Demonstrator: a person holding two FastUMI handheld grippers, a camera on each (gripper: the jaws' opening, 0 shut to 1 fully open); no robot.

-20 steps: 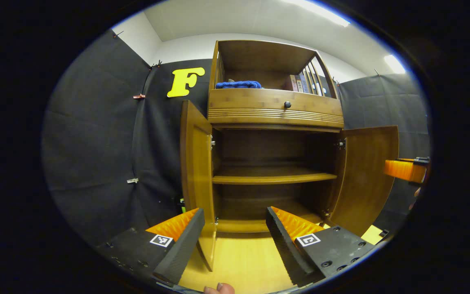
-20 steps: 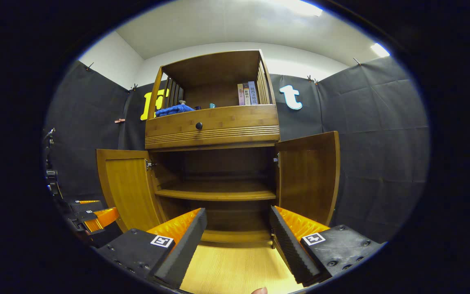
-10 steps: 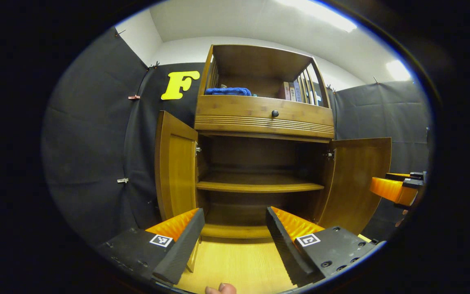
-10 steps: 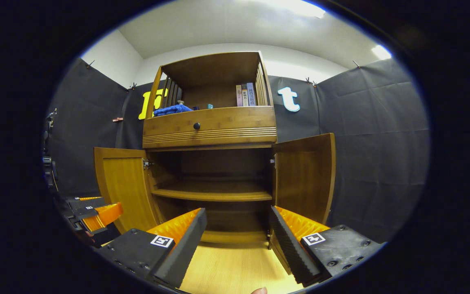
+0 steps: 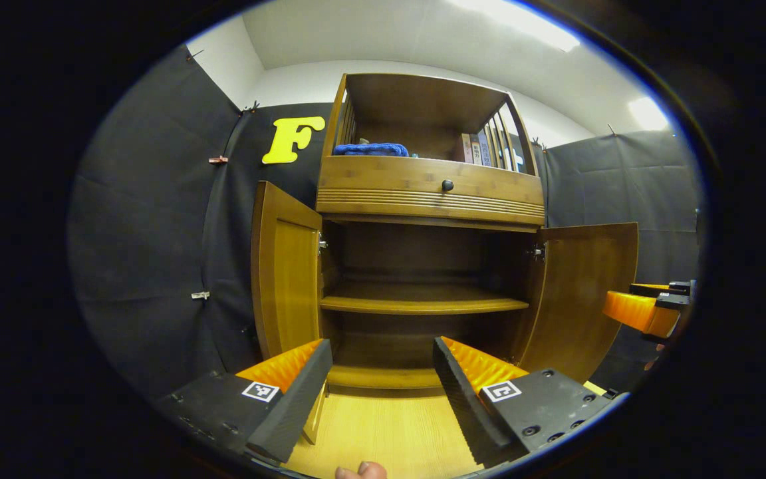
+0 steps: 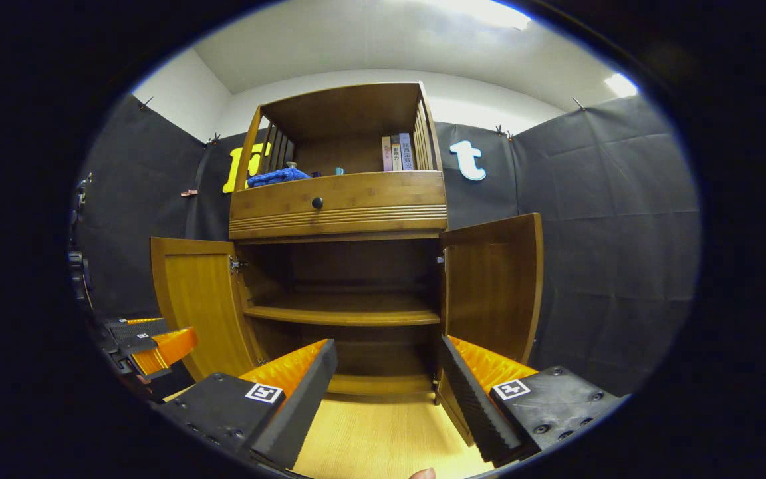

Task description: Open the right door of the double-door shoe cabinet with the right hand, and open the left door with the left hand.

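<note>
Shoe cabinet (image 5: 423, 266) is seen straight ahead in both gripper views, standing on the pale wooden floor (image 5: 389, 432) against the black booth wall, with both lower doors swung wide. Compared with a second ago, the left gripper view has been drawn back and lowered — the left door (image 5: 286, 273), then close and edge-on beside the left hand-held gripper (image 5: 380, 392), is now seen farther off; over the last half second almost nothing has been altered. In the right gripper view the right door (image 6: 493, 286) is seen open much as before, with only a slight drift of the framing. Both hand-held grippers are held with fingers apart and nothing between them, well clear of the doors; the right hand-held gripper (image 6: 386, 392) is likewise pointed at the open interior, where an empty middle shelf (image 6: 346, 313) is exposed. From this it is judged that both doors have been opened and released, so the task appears complete — only withdrawal seems left. As for writing, book spines (image 6: 396, 153) on the upper shelf carry characters, but these are too small to be read with confidence; square coded markers are fixed on the gripper bodies. A blue cloth (image 6: 276, 177) lies above the closed drawer (image 6: 336, 203).
</note>
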